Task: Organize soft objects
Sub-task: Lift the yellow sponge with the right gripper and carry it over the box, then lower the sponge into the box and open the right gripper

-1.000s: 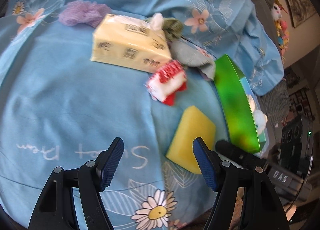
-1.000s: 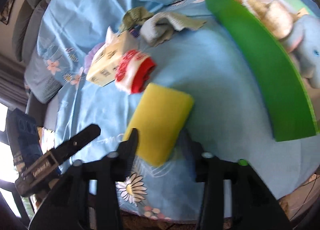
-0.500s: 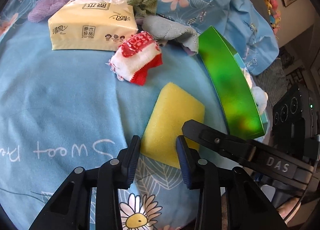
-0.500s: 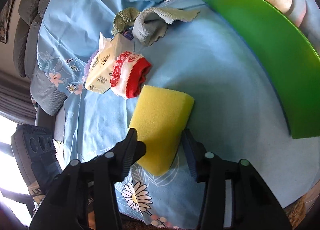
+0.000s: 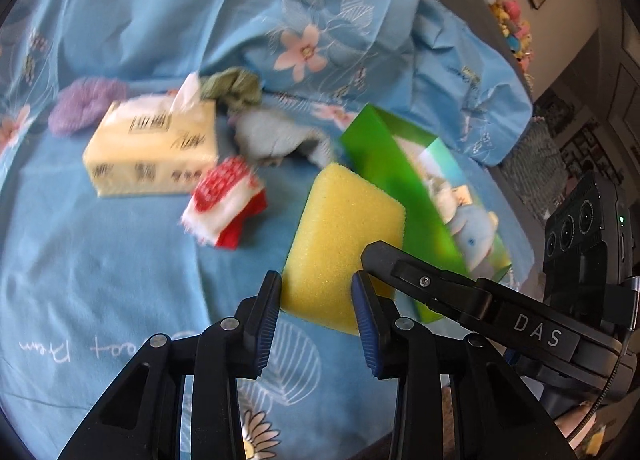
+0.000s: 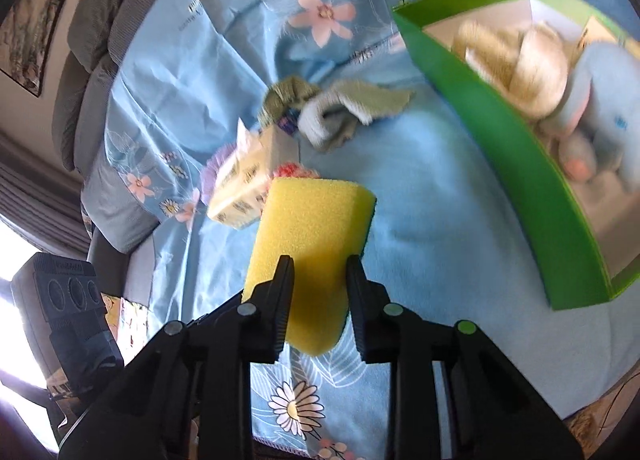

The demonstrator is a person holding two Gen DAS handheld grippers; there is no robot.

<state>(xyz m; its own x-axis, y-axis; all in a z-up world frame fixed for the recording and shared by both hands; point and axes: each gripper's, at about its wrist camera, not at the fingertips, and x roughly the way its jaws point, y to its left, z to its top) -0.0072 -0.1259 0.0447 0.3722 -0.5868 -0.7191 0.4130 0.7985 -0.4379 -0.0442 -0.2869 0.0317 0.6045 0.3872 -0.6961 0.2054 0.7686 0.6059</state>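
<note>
A yellow sponge (image 5: 340, 236) is held off the blue floral cloth by both grippers. My left gripper (image 5: 316, 296) is shut on its near edge. My right gripper (image 6: 318, 286) is shut on the sponge (image 6: 312, 236) too, and its finger (image 5: 440, 284) shows at the right of the left wrist view. A green box (image 6: 500, 140) holding plush toys (image 6: 592, 100) stands to the right; it also shows in the left wrist view (image 5: 396, 164). A red-and-white cloth (image 5: 224, 208), a tissue pack (image 5: 152, 148) and a grey cloth (image 6: 340, 116) lie behind the sponge.
A purple scrunchie (image 5: 84, 104) and an olive green cloth (image 5: 236, 88) lie at the back by the tissue pack. The blue sheet (image 5: 100, 260) rises in folds at the back over a grey sofa (image 6: 92, 44). The sheet's front edge is just below the grippers.
The left gripper swung in and closed on the sponge. Both grippers have lifted the sponge off the sheet, and the views have tilted up toward the green box.
</note>
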